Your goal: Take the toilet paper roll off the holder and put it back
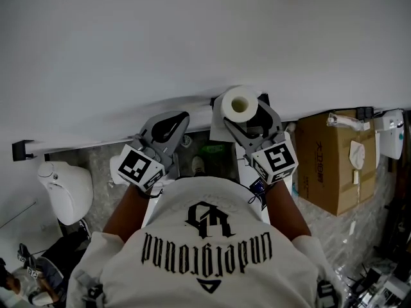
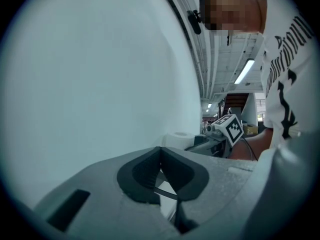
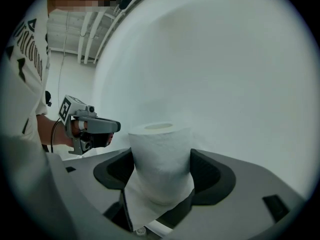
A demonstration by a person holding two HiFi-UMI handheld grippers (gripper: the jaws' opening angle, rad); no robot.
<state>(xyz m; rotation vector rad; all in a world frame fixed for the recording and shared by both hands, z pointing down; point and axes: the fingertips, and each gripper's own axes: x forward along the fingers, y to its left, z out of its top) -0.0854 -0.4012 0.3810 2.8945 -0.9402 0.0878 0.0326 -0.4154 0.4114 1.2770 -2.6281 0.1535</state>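
A white toilet paper roll (image 1: 239,104) stands upright, its hollow core facing up, between the jaws of my right gripper (image 1: 243,119), close to the white wall (image 1: 192,37). In the right gripper view the roll (image 3: 161,159) is squeezed by both dark pads, and a loose sheet hangs below it; my right gripper (image 3: 162,179) is shut on it. Small black parts (image 1: 263,99) show on the wall beside the roll; I cannot tell whether they are the holder. My left gripper (image 1: 168,129) is to the left, shut (image 2: 160,156) with nothing in it.
A cardboard box (image 1: 334,162) stands on the floor at the right, with a white device (image 1: 393,133) beyond it. A white rounded fixture (image 1: 64,188) is at the left. A black bracket (image 1: 22,150) sticks out from the wall at far left.
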